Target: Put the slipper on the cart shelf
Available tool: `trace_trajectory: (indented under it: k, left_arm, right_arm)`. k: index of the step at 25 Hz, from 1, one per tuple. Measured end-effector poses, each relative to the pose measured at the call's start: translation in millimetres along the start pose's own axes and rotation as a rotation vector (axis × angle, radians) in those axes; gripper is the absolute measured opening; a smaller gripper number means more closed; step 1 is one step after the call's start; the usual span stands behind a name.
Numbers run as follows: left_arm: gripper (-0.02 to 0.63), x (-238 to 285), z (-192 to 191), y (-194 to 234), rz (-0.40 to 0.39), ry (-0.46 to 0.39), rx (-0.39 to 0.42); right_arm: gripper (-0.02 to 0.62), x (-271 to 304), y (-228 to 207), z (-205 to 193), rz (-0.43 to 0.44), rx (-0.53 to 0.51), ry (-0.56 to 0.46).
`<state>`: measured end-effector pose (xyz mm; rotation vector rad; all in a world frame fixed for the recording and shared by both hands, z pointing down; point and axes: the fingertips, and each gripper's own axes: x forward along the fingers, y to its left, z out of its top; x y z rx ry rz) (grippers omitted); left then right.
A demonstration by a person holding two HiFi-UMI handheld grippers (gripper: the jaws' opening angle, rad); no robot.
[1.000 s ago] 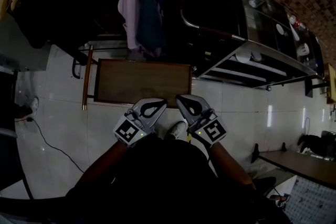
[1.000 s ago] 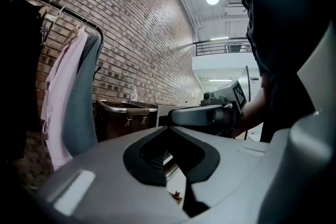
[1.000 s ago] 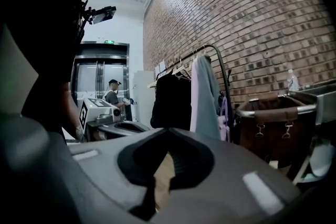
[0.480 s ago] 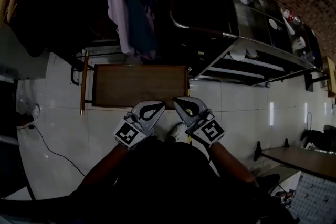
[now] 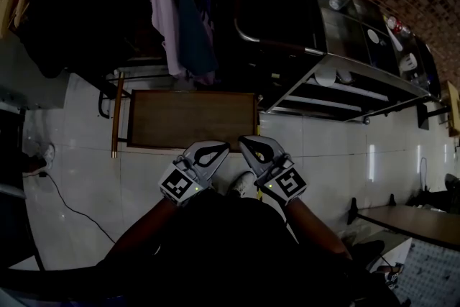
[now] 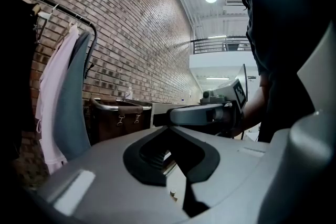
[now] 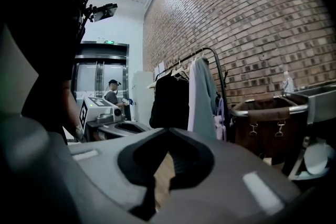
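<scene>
Both grippers are held close to the person's body, side by side and pointing forward. My left gripper (image 5: 218, 147) (image 6: 169, 129) is shut, its jaws meeting at the tip with nothing between them. My right gripper (image 5: 245, 141) (image 7: 167, 131) is shut and empty as well. A metal cart (image 5: 363, 93) with slatted shelves stands ahead to the right. A pale rounded object (image 5: 335, 75) (image 7: 317, 158) lies on its shelf; whether it is the slipper I cannot tell. No slipper is in either gripper.
A low wooden table (image 5: 190, 118) stands on the white tiled floor just ahead of the grippers. Behind it hangs a rack of clothes (image 5: 172, 3) (image 7: 202, 97). A dark brown bin with a chrome rim (image 5: 277, 11) (image 7: 268, 123) stands beside the cart. A cable (image 5: 68, 201) runs along the floor at left.
The head view has shifted slightly. Both grippers stay in the same place, shut and empty.
</scene>
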<state>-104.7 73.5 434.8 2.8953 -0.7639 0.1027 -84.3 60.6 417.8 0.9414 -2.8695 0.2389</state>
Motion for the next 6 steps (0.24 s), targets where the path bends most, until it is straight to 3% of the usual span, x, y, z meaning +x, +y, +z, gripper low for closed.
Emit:
trace_trajectory:
  k: [6]
  left_arm:
    - [0.002, 1.4, -5.3, -4.1, -0.009, -0.018, 0.009]
  right_arm:
    - [0.000, -5.7, 2.6, 2.3, -0.012, 0.009, 0.001]
